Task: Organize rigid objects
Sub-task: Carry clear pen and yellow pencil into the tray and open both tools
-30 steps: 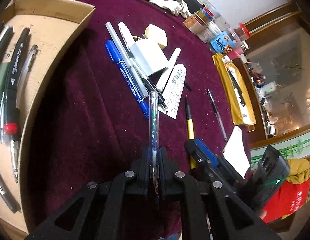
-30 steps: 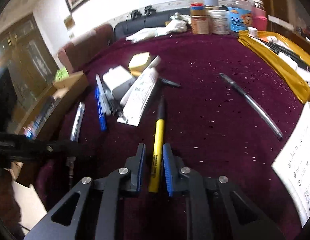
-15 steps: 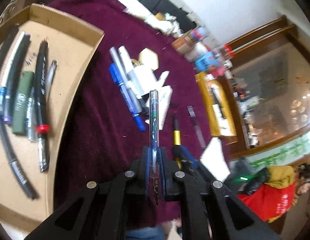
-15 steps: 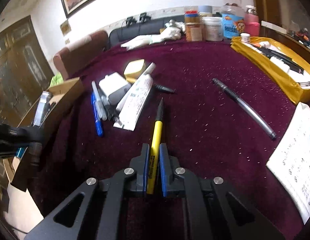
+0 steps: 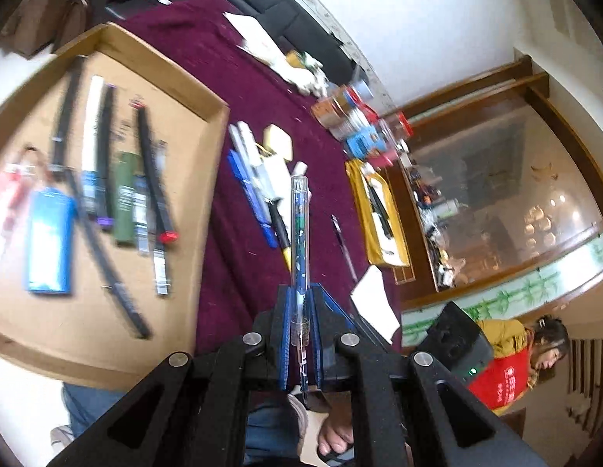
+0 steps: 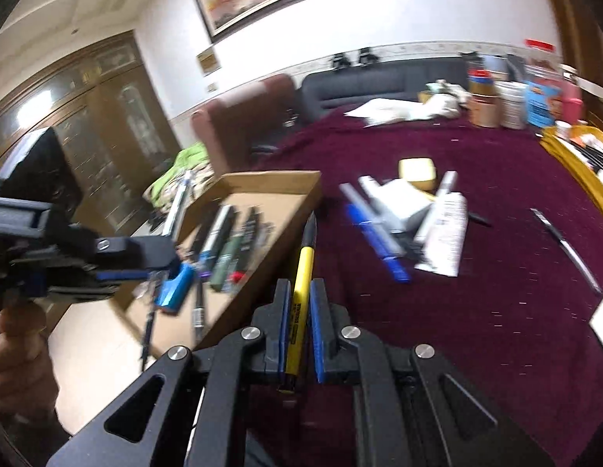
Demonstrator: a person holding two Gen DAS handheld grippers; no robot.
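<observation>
Over maroon tablecloth [image 6: 476, 311] beside cardboard tray [image 5: 177, 78]: left gripper [image 5: 301, 311] clamping clear pen [image 5: 300, 225], right gripper [image 6: 299, 311] clamping yellow pen [image 6: 301, 272].

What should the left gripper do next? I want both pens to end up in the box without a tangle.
Probably carry the clear pen a little further left over the cardboard box and lower it before opening. The left gripper is shut on it above the maroon cloth, beside the box, where other pens already lie. The right gripper holds the yellow pen close behind.
</observation>
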